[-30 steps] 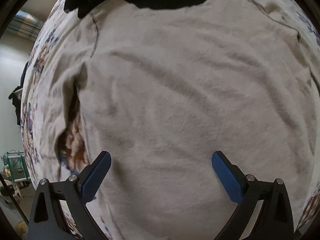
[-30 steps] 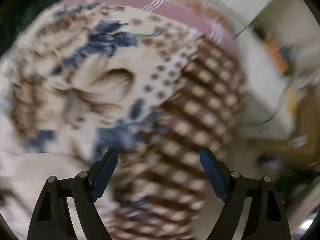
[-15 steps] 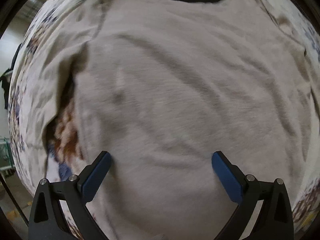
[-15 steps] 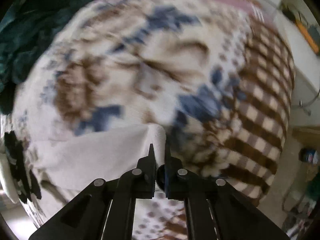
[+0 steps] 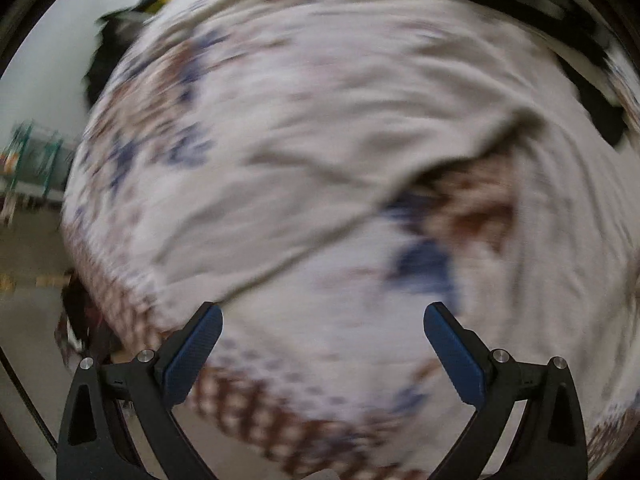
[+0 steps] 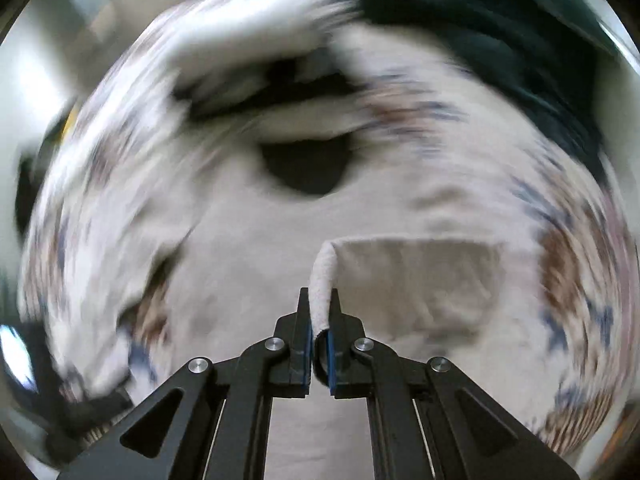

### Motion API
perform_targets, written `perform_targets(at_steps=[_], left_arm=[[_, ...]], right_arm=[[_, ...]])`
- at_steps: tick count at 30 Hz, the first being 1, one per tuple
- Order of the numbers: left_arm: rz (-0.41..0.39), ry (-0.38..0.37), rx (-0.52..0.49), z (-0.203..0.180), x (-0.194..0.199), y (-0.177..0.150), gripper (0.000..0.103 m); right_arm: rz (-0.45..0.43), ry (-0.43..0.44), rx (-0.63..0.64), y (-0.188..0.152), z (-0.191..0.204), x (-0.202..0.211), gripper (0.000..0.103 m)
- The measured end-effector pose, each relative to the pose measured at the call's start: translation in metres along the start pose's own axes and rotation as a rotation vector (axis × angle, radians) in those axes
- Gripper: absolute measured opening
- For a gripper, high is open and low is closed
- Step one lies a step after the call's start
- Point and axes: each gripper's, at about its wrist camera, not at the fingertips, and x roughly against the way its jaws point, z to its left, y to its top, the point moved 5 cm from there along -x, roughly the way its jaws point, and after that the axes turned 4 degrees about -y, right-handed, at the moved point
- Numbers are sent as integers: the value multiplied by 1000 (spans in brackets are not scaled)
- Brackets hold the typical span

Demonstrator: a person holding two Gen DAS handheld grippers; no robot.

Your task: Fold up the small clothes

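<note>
The right gripper (image 6: 320,312) has its jaws pinched together on a raised fold of the cream-white soft cotton garment (image 6: 256,280), which spreads flat ahead of it over the brown-and-blue flowered bedspread (image 6: 568,264). A dark teal cloth (image 6: 500,28) lies beyond, upper right. The left gripper (image 5: 322,320) is spread wide and holds nothing (blurred); the garment's sleeve (image 5: 280,184) lies just ahead of it.
</note>
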Motion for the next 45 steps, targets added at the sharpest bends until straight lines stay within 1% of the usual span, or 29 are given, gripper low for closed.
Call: perform_targets(at_steps=[3, 4, 7, 10, 12, 14, 16, 18, 19, 20, 21, 22, 23, 24, 25, 26, 28, 29, 30, 31, 32, 33, 34, 35, 38, 39, 41, 43, 45], left_arm=[[6, 46, 67, 47, -8, -9, 103], [13, 52, 80, 49, -9, -11, 103], [46, 56, 133, 71, -19, -29, 103], [73, 46, 170, 81, -26, -44, 103], [88, 37, 187, 86, -29, -51, 103], [99, 25, 208, 90, -32, -55, 103], [130, -14, 259, 99, -40, -60, 103], [160, -95, 350, 109, -46, -65, 103], [170, -144, 410, 117, -50, -68, 103], [185, -207, 496, 126, -55, -72, 103], [192, -255, 566, 135, -59, -75, 103], [194, -314, 649, 143, -64, -78, 103], [191, -367, 735, 152, -70, -81, 103], [184, -407, 803, 160, -76, -82, 101], [165, -460, 881, 169, -83, -82, 98], [147, -498, 954, 177, -89, -82, 90], [128, -532, 1075, 192, -102, -81, 81], [122, -528, 1101, 196, -106, -80, 72], [109, -516, 1122, 202, -108, -78, 58], [99, -496, 1130, 206, -109, -76, 48], [90, -470, 1125, 209, -108, -73, 24], [77, -450, 1110, 207, -103, -70, 7], [58, -425, 1082, 206, -96, -65, 6], [26, -405, 1051, 205, -87, -61, 1], [-48, -404, 962, 201, -60, -45, 1], [-58, -408, 949, 199, -54, -44, 1], [-83, -418, 919, 192, -38, -36, 1], [-117, -422, 876, 175, -20, -29, 1], [-174, -428, 786, 157, 2, -23, 1]], right_arm=[[70, -14, 233, -41, 71, -24, 5], [100, -23, 326, -63, 95, -33, 5], [120, -85, 516, -112, 135, -44, 5], [163, -117, 600, -153, 145, -53, 5], [197, -129, 629, -172, 153, -55, 5], [219, -131, 639, -182, 155, -56, 5], [243, -133, 645, -192, 156, -54, 6], [305, -126, 610, -195, 152, -57, 8], [339, -103, 577, -193, 148, -58, 11], [366, -74, 539, -190, 144, -57, 14], [398, -26, 451, -182, 132, -53, 26], [409, 1, 380, -176, 121, -49, 44], [410, 24, 306, -169, 108, -45, 54], [406, 36, 248, -163, 96, -41, 67], [398, 43, 170, -156, 77, -36, 68], [393, 42, 126, -153, 65, -33, 68], [386, 24, 40, -150, 34, -29, 68], [386, 11, 11, -150, 23, -28, 68], [384, -1, -18, -151, 11, -27, 68], [386, -16, -51, -154, -4, -27, 68], [390, -29, -72, -158, -14, -26, 68], [396, -44, -100, -164, -27, -26, 68], [402, -54, -118, -169, -36, -25, 68], [408, -65, -133, -175, -45, -25, 68], [415, -92, -151, -191, -67, -20, 68], [416, -97, -153, -191, -75, -19, 68], [420, -94, -161, -205, -83, -15, 68], [420, -87, -164, -219, -93, -10, 68], [418, -85, -166, -225, -99, -6, 68]])
